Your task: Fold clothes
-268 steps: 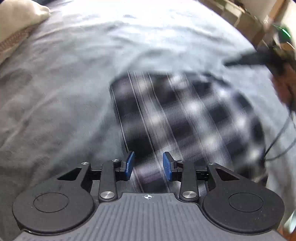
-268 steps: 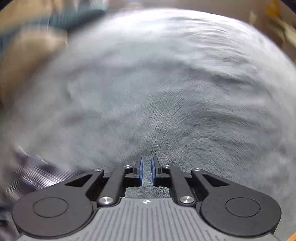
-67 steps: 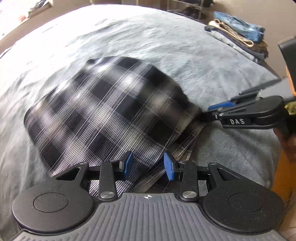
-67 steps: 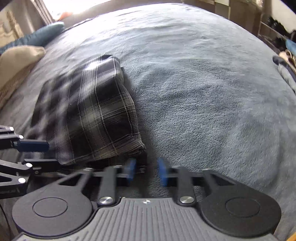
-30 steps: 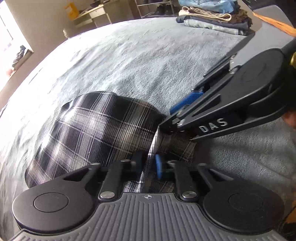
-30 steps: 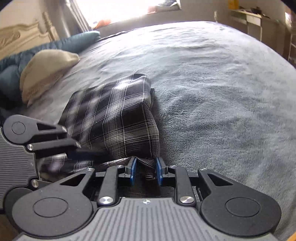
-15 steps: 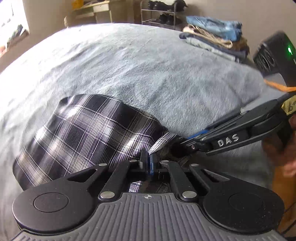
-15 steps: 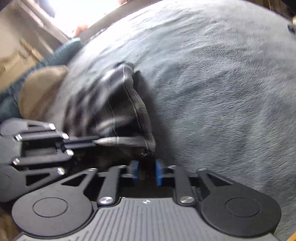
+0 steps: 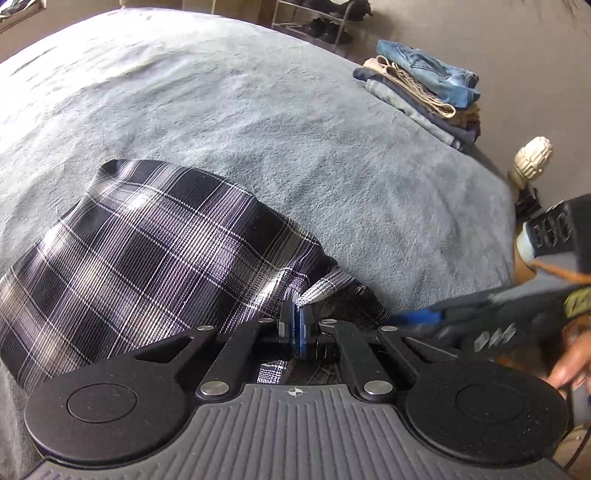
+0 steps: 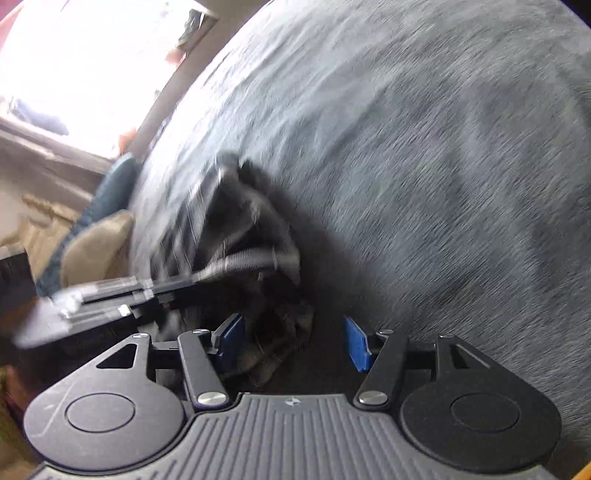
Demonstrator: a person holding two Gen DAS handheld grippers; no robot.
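A folded black-and-white plaid garment lies on the grey blanket. My left gripper is shut on a folded hem at the garment's near corner, which is raised a little. In the right wrist view the picture is blurred; my right gripper has its jaws opening wide. Crumpled plaid cloth sits between them beside the left pad, and neither pad presses on it. The left gripper's fingers reach in from the left to the same corner. The right gripper shows as a blur at the right in the left wrist view.
A stack of folded clothes sits at the blanket's far right edge, near a cream bedpost knob. A shoe rack stands beyond the bed. Pillows lie at the bed's head. A person's hand holds the right gripper.
The right gripper's jaws have gone from nearly shut at the garment's corner to wide apart, and its view has rolled. The left gripper stays shut on the hem and has risen slightly.
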